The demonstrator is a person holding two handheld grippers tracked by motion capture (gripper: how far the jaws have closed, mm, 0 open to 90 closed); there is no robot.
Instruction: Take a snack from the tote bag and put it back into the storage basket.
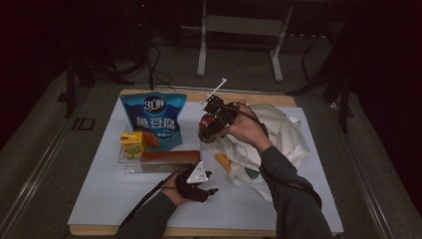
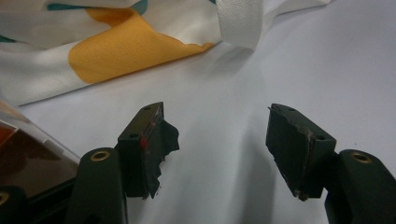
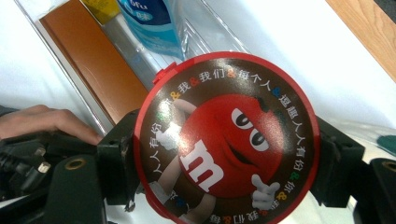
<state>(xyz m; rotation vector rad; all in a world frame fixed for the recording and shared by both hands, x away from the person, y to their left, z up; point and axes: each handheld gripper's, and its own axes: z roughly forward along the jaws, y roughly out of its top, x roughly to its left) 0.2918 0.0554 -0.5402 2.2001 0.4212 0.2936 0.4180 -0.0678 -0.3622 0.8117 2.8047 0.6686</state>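
A round M&M's tin [image 3: 226,135] with a red rim and a red cartoon face sits between the jaws of my right gripper [image 3: 229,161], which is shut on its edges. In the high view the right gripper [image 1: 208,123] holds the tin [image 1: 205,130] above the table's middle, between the clear tray and the tote bag. My left gripper [image 1: 210,182] rests low near the front of the table. Its jaws stand open with nothing between the pads [image 2: 149,144], over bare white cover, in the left gripper [image 2: 217,133] view.
A clear tray [image 1: 130,167] holds a brown box [image 1: 169,157], a yellow juice carton [image 1: 132,143] and a blue snack bag [image 1: 155,119]. A white tote bag [image 1: 278,134] with orange and green patches lies at the right. The white table cover [image 1: 124,199] ends at wooden edges.
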